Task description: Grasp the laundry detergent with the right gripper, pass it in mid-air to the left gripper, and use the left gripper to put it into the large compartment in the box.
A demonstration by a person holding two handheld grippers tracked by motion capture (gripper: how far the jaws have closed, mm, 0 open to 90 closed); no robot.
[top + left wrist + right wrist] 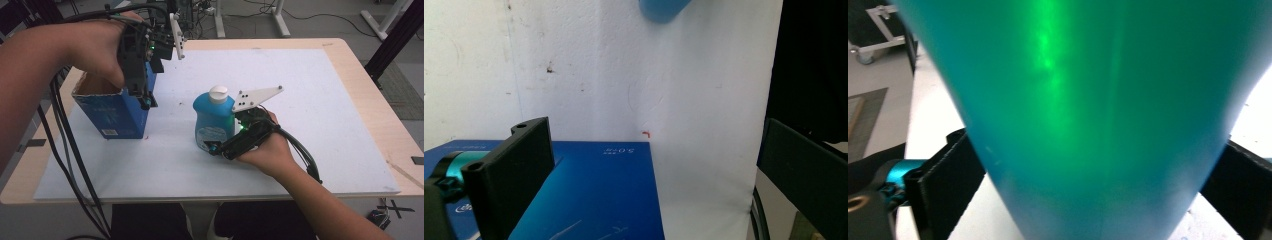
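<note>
On the white mat (pixel 310 100), my right gripper (pixel 235 142) clamped the upright blue bottle (pixel 214 122) at mid-table. My left gripper (pixel 142 92) hung spread above the open blue box's (pixel 117 112) near wall. I judged one risk: the smooth tapered bottle could slip and topple if lifted carelessly.

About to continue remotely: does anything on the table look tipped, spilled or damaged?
Nothing stands out. The blue bottle stands upright with its white cap on, between the right gripper jaws. The blue box stands upright, open-topped, under the left gripper. No spill shows on the white mat.
</note>
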